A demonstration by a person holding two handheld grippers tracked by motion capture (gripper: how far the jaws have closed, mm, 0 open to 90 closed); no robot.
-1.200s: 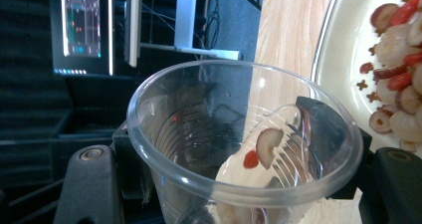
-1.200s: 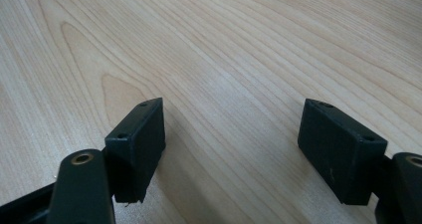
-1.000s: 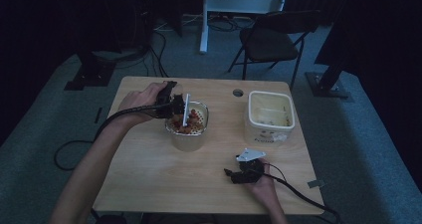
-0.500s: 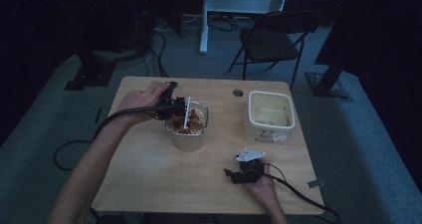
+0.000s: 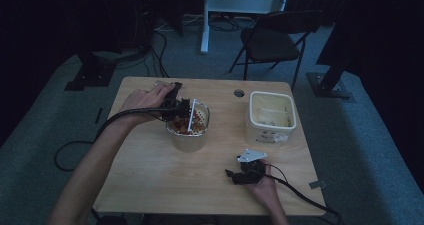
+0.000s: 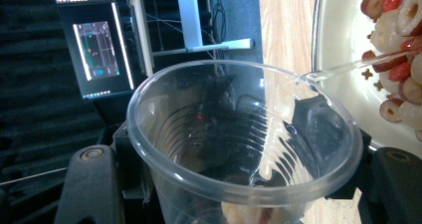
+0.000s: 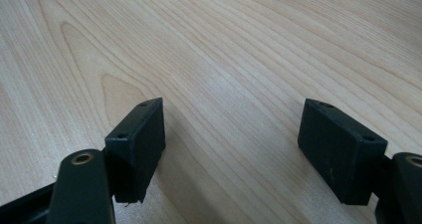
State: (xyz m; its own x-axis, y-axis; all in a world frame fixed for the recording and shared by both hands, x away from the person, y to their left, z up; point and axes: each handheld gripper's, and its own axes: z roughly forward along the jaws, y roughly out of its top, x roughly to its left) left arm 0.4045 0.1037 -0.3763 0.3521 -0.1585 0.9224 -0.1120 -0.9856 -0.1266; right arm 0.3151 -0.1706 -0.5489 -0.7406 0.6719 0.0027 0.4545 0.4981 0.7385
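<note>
My left gripper (image 5: 184,108) (image 6: 244,189) is shut on a clear plastic cup (image 5: 193,116) (image 6: 244,134), its black jaws pressing on both sides. The cup lies tipped on its side over a clear bowl (image 5: 189,135) (image 6: 338,79) that holds red and pale round pieces (image 6: 398,35). A few pale pieces rest deep inside the cup. My right gripper (image 5: 230,175) (image 7: 234,144) rests low over the wooden table (image 5: 150,175) (image 7: 224,45) near its front right, open, with bare wood between its jaws.
A white square tub (image 5: 271,117) with a label stands at the table's right, behind my right gripper. A small round hole (image 5: 239,93) sits near the far edge. A folding chair (image 5: 272,37) and stands are on the floor beyond.
</note>
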